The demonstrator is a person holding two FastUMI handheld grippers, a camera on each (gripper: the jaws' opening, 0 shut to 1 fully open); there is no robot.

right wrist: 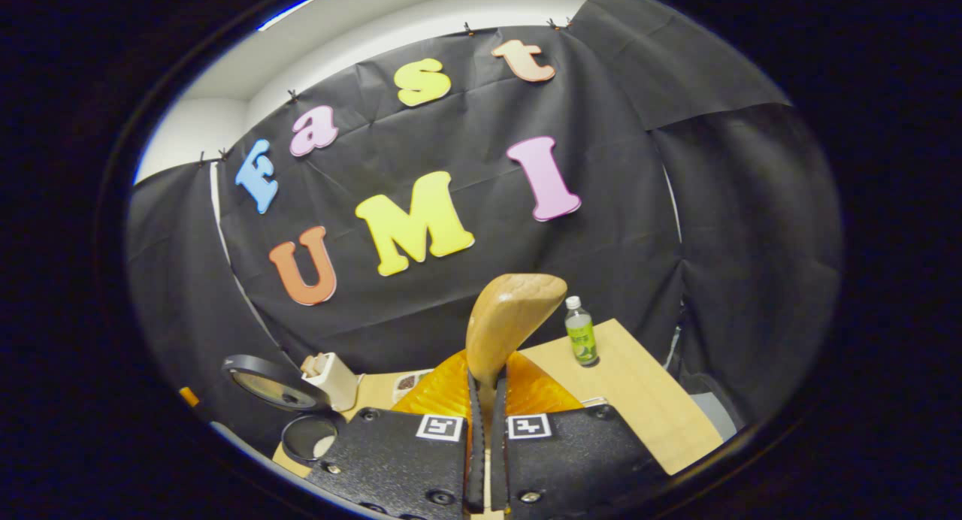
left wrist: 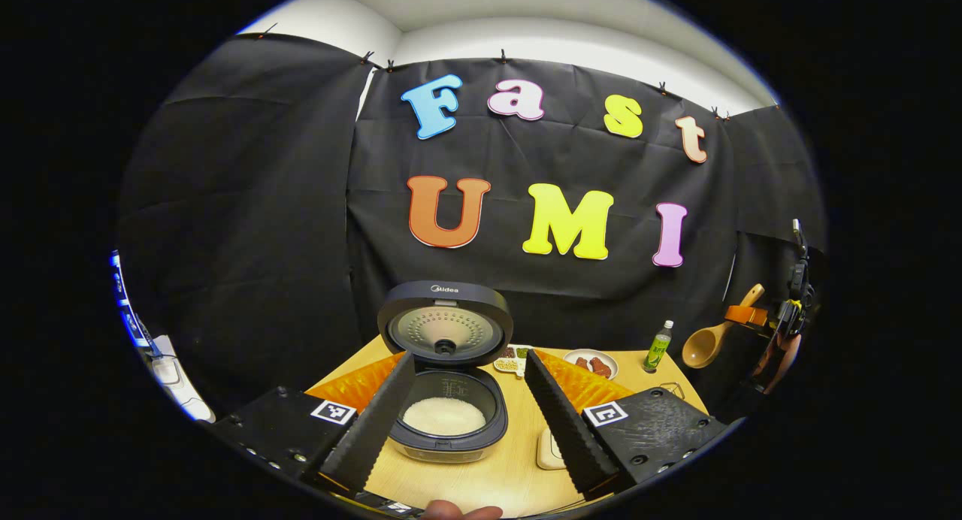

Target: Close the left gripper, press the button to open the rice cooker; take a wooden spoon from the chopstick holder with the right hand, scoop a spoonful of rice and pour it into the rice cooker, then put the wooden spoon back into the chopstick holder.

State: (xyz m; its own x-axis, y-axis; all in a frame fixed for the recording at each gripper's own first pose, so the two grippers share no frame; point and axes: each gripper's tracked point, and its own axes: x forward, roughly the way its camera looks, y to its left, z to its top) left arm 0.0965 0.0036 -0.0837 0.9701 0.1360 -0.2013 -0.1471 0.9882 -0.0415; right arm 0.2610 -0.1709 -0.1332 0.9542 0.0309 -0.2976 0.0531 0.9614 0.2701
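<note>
Right gripper view: the right gripper [right wrist: 487, 422] is closed on the handle of the wooden spoon [right wrist: 511, 321]. Both fingers press against the handle, one on each side, with only the thin handle between them. The spoon stands up and forward from the fingers, its bowl above the fingertips with the rounded back toward the camera. Behind the spoon, a green bottle [right wrist: 581, 341] stands upright near the far edge of the wooden table [right wrist: 646, 400]. To the left, the rice cooker [right wrist: 308, 430] sits low in the view with its lid [right wrist: 274, 385] raised. A pale chopstick holder [right wrist: 331, 381] stands just beside the lid, toward the wall.

Left gripper view: the left gripper [left wrist: 470, 415] is wide open and holds nothing. Its two fingers spread apart in a V, and the rice cooker [left wrist: 447, 422] appears between them. The lid [left wrist: 445, 325] is tilted up and back, exposing its perforated inner plate. White rice [left wrist: 443, 415] lies in the inner pot. Beyond the cooker, a small dish [left wrist: 513, 358] and a plate [left wrist: 591, 364] of food rest on the table [left wrist: 496, 475]. The green bottle [left wrist: 658, 346] stands to their right. At the far right, the right gripper [left wrist: 751, 315] holds the wooden spoon [left wrist: 710, 341] in the air, well apart from the cooker, with the bowl angled down and to the left.
</note>
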